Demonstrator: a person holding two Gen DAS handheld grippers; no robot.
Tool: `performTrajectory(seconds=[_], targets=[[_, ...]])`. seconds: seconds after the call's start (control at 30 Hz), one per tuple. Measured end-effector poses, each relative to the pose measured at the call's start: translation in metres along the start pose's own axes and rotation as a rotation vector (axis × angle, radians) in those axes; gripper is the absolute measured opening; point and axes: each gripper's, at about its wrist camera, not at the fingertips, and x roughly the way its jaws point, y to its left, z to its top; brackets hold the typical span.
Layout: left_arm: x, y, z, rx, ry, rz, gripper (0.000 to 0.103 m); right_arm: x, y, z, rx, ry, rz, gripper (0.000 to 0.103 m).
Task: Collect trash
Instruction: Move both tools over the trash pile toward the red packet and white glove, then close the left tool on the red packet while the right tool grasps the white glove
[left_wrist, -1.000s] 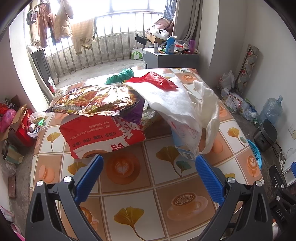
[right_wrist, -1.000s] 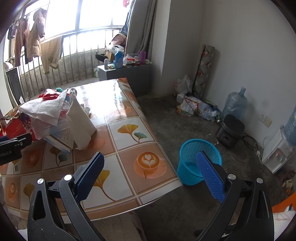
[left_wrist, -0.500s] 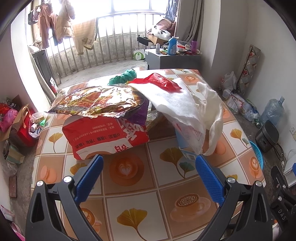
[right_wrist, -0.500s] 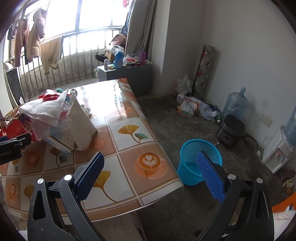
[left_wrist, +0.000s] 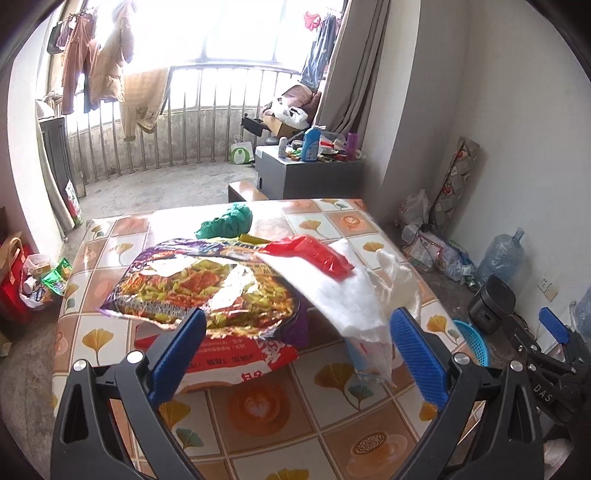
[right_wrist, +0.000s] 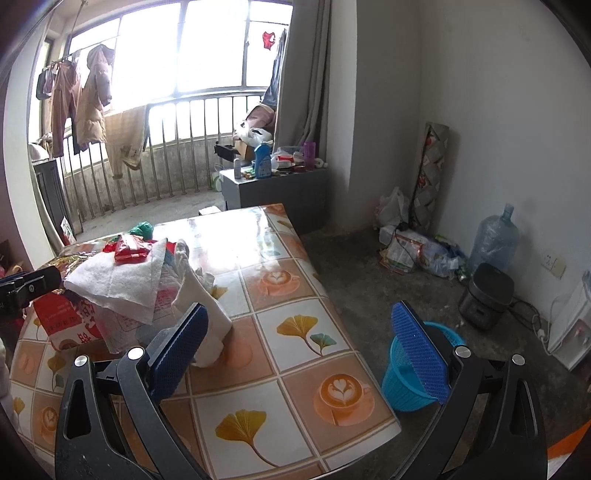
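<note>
A heap of trash lies on the tiled table: a shiny purple noodle wrapper on a red bag, a white sheet, a small red wrapper, a green bag and a crumpled white bag. My left gripper is open and empty, above the near side of the heap. My right gripper is open and empty over the table's right part, with the blue basket on the floor behind its right finger.
The basket also shows in the left wrist view. A water jug, a black cooker and floor litter stand along the right wall. A grey cabinet with bottles stands behind the table.
Both grippers have risen and tilted up, so more of the room shows. The left gripper has come closer over the heap. Both stay open.
</note>
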Motion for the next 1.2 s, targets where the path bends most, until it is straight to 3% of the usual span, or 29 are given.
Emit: performTrajectory(seconds=[0.13,0.4,0.53,0.7,0.87,0.93,1.0,1.2], targets=[[0.008,0.013,0.028,-0.006,0.001,-0.077,0.095,0.012,0.017,0.017,0.003,-0.024,0.093,0.095],[0.059,0.018,0.071,-0.023,0.152,-0.205,0.071,0.049,0.030,0.025,0.019,0.030,0.251,0.090],[0.097,0.010,0.082,0.017,0.252,-0.200,0.071,0.068,0.029,0.026,0.036,0.075,0.313,0.084],[0.135,-0.002,0.084,0.109,0.313,-0.105,0.071,0.090,0.026,0.024,0.070,0.149,0.390,0.075],[0.161,-0.008,0.075,0.193,0.378,-0.040,0.055,0.107,0.031,0.018,0.095,0.230,0.491,0.061],[0.162,-0.006,0.074,0.199,0.375,-0.024,0.046,0.109,0.034,0.017,0.100,0.254,0.521,0.050],[0.161,-0.004,0.075,0.197,0.371,-0.025,0.032,0.111,0.035,0.015,0.106,0.267,0.539,0.040],[0.159,-0.004,0.075,0.215,0.359,-0.019,0.013,0.113,0.032,0.016,0.119,0.274,0.548,0.013]])
